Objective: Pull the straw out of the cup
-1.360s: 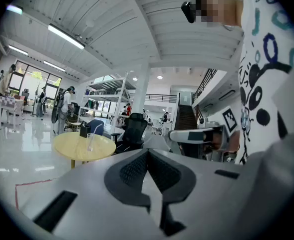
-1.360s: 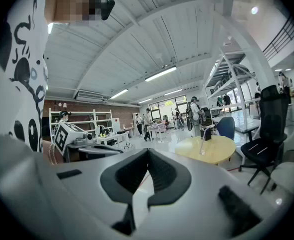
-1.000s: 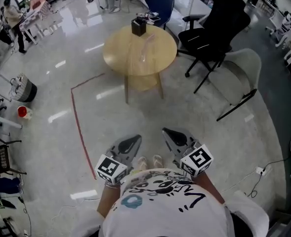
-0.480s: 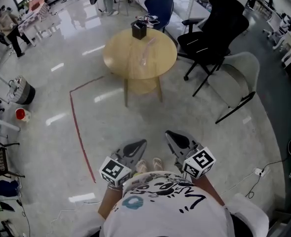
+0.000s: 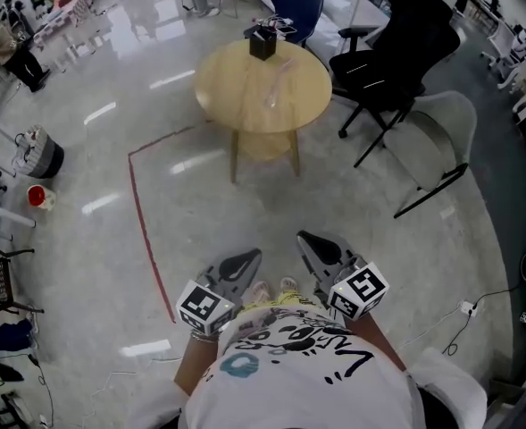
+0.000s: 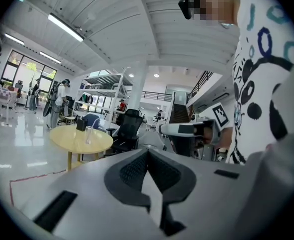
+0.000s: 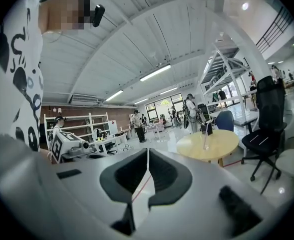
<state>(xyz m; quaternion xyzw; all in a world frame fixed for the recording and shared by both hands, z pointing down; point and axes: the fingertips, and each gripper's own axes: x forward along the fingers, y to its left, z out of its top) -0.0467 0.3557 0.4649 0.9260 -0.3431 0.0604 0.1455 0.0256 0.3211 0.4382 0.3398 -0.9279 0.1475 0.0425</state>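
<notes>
A clear cup [image 5: 271, 99] with a straw [image 5: 283, 68] stands on a round wooden table [image 5: 236, 96], far ahead of me. Both grippers are held low against the person's body, well short of the table. My left gripper [image 5: 247, 257] is shut with nothing in it, and so is my right gripper [image 5: 306, 239]. In the left gripper view the cup [image 6: 88, 134] is small on the table [image 6: 74, 141], beyond the shut left gripper [image 6: 147, 153]. The right gripper view shows the cup [image 7: 205, 141] on the table [image 7: 221, 143], past the shut right gripper [image 7: 147, 154].
A black box [image 5: 263, 43] sits at the table's far edge. A black office chair [image 5: 388, 61] and a grey chair [image 5: 441, 132] stand to the table's right, a blue chair [image 5: 296, 5] behind it. Red tape [image 5: 142, 222] marks the shiny floor. People stand far left.
The head view has shifted slightly, so the table sits a little further right in the frame. Both grippers stay shut and close to the body.
</notes>
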